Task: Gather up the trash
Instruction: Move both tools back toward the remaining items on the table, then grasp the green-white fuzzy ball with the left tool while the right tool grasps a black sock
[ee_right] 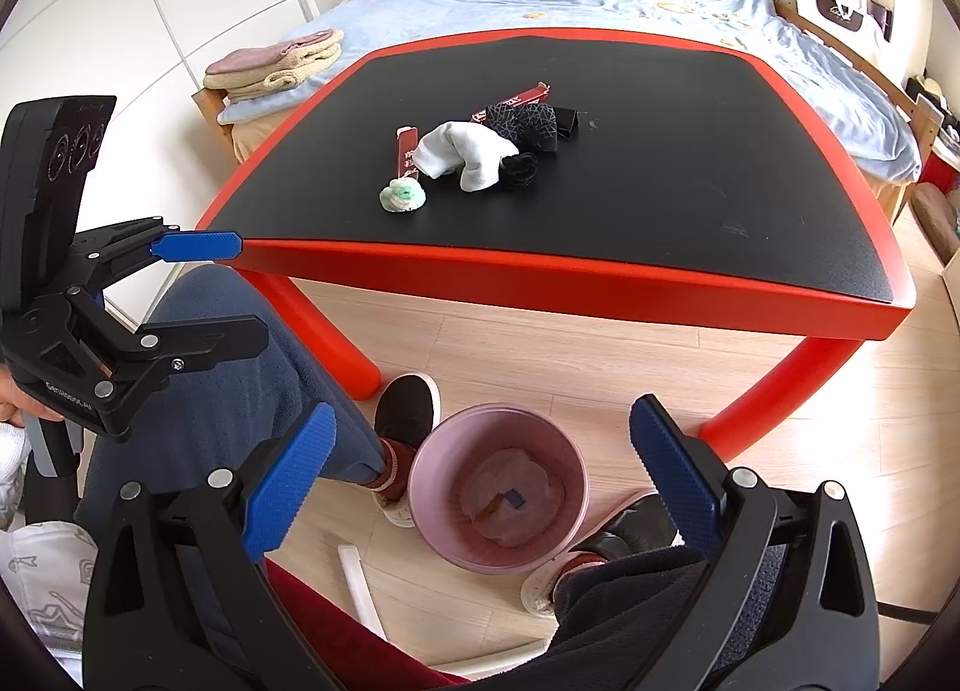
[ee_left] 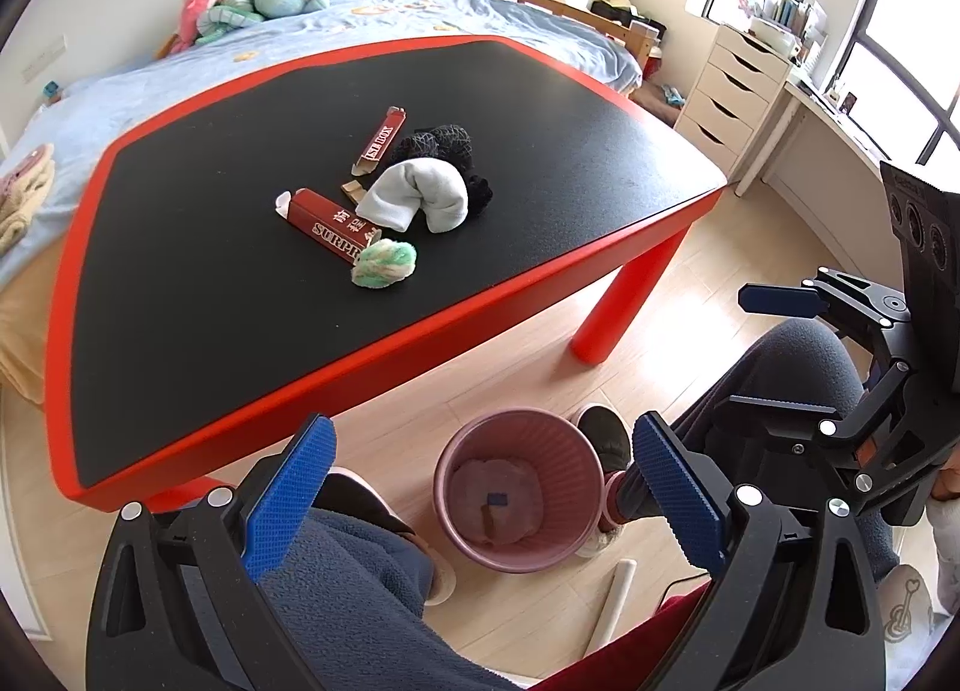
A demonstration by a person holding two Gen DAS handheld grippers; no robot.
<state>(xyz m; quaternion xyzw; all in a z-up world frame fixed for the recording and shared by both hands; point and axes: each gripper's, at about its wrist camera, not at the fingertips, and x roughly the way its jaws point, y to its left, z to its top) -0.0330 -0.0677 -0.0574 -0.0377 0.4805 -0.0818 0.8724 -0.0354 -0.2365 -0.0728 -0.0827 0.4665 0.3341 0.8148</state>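
Note:
On the black table top (ee_left: 240, 331) lie two red cartons (ee_left: 327, 226) (ee_left: 379, 141), a green-white crumpled ball (ee_left: 384, 265) (ee_right: 403, 196), a white sock (ee_left: 420, 196) (ee_right: 462, 153) and black patterned socks (ee_left: 441, 141) (ee_right: 528, 123). A pink bin (ee_left: 519, 490) (ee_right: 498, 487) stands on the floor below the table's near edge, with a few scraps inside. My left gripper (ee_left: 480, 493) is open and empty above the bin. My right gripper (ee_right: 480, 481) is open and empty above the bin too. Each gripper shows in the other's view, open (ee_left: 780, 355) (ee_right: 207, 286).
The table has a red rim (ee_right: 600, 277) and red legs (ee_left: 624, 307). The person's legs and slippered feet (ee_right: 408, 409) flank the bin. A white tube (ee_right: 360, 583) lies on the wood floor. A bed (ee_right: 660, 12) with plush toys stands behind; white drawers (ee_left: 732, 90) are at the right.

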